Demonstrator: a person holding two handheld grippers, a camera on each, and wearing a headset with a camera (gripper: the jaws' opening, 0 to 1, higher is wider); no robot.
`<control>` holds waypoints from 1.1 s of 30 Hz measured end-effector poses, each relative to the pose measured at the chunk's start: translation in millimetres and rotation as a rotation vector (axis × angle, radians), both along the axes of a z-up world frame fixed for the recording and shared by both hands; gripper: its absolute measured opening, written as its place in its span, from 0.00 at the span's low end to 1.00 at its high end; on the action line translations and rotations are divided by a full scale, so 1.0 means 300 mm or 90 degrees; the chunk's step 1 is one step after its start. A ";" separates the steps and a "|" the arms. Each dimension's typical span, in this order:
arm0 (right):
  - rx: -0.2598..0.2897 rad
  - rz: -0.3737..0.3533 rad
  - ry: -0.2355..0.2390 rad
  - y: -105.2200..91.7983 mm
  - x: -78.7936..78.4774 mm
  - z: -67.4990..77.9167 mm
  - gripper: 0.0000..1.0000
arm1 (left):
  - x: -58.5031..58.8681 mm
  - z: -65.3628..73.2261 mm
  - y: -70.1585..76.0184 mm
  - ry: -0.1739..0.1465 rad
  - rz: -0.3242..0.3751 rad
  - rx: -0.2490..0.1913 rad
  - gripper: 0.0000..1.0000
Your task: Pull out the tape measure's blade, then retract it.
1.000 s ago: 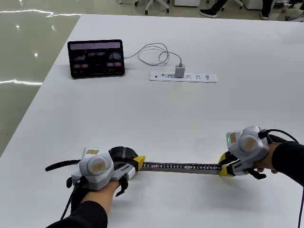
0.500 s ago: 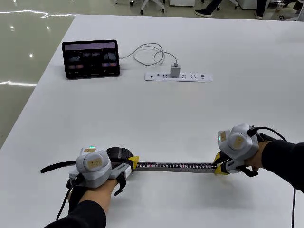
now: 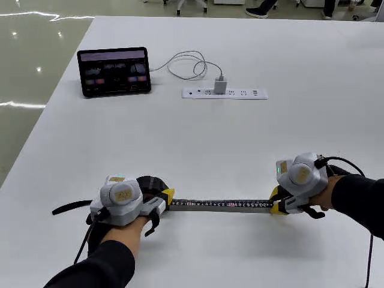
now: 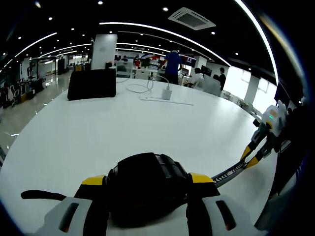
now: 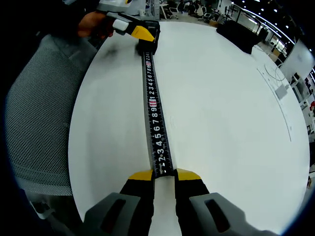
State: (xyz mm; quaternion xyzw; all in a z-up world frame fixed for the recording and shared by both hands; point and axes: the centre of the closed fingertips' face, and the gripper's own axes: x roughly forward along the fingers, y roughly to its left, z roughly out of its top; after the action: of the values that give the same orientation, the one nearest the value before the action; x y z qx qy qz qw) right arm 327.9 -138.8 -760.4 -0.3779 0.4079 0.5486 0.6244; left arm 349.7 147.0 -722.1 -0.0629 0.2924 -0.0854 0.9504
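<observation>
Low in the head view, the left gripper [image 4: 147, 179] clamps around the black tape measure [image 3: 151, 185] to anchor it. At lower right, the right gripper [image 5: 164, 174] pinches the blade [image 5: 152, 98] at its tip, holding it stretched flat along the white table [image 3: 240, 150].

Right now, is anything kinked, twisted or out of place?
Nothing stands out. The dark numbered metal blade runs straight, without kinks, from the black tape measure case held in the left tongs to the right tongs clamped on its tip.
</observation>
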 end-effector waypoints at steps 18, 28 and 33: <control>0.005 -0.024 0.020 -0.004 0.005 -0.002 0.11 | -0.036 -0.019 -0.005 0.030 -0.016 0.014 0.59; 0.016 -0.015 0.010 0.010 0.007 0.000 0.11 | -0.037 -0.019 -0.005 0.034 -0.018 0.014 0.59; 0.017 -0.020 0.009 0.020 0.010 0.000 0.11 | -0.037 -0.019 -0.005 0.034 -0.020 0.019 0.59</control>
State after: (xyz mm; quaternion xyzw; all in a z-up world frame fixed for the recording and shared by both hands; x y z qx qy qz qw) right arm 331.1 -132.9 -760.4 -0.3592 0.4107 0.5469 0.6350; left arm 338.6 145.4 -727.9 -0.0463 0.3200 -0.0939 0.9416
